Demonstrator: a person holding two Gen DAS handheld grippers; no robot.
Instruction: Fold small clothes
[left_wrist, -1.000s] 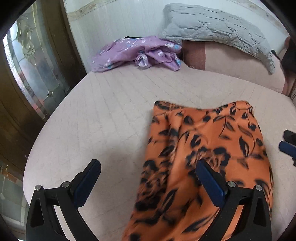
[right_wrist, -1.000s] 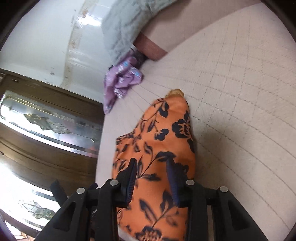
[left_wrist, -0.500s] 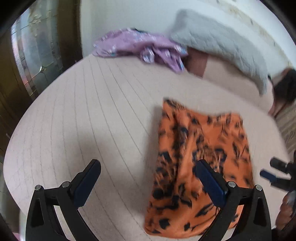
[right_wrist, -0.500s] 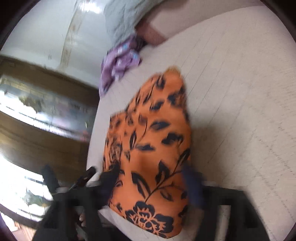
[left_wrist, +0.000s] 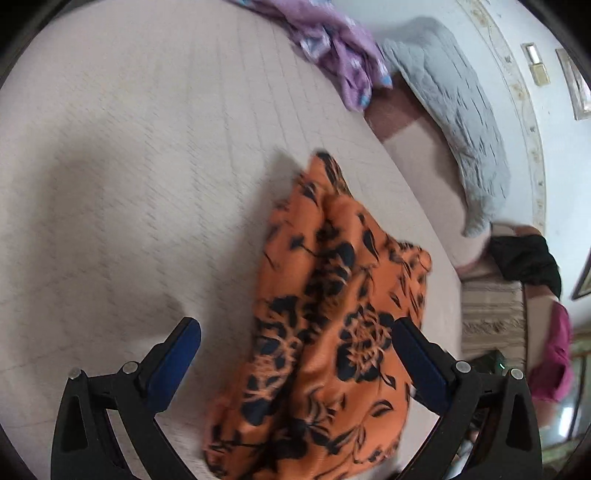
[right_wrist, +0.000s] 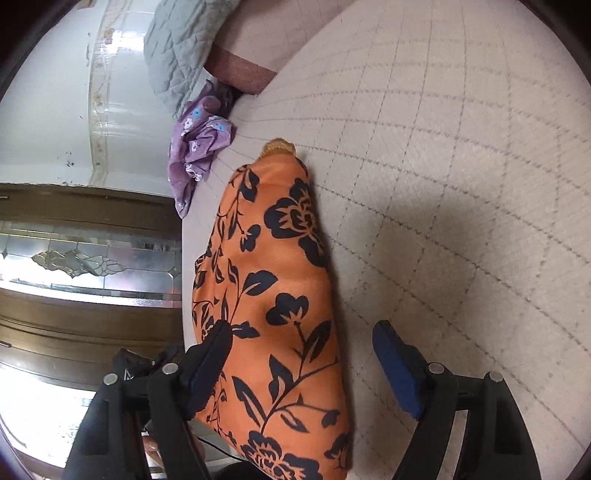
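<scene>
An orange garment with a black flower print (left_wrist: 343, 258) lies folded lengthwise on the pale quilted bed (left_wrist: 129, 166). My left gripper (left_wrist: 295, 328) hovers open over its near end, its blue pads wide apart and touching nothing. In the right wrist view the same orange garment (right_wrist: 273, 240) stretches away from me. My right gripper (right_wrist: 302, 328) is open above it. The left pad is over the cloth's left edge and the right pad is over bare bed (right_wrist: 461, 184).
A crumpled purple flowered garment (left_wrist: 340, 48) (right_wrist: 199, 144) lies at the head of the bed beside a grey quilted pillow (left_wrist: 458, 110) (right_wrist: 177, 44). Black cloth (left_wrist: 524, 258) and pink cloth (left_wrist: 557, 354) lie beyond the bed's right edge. A leaded-glass door (right_wrist: 74, 258) stands past the left edge.
My right gripper was nearly shut over the garment and now stands open. The left gripper has sunk, rolled and swung, so the garment now runs diagonally under it.
</scene>
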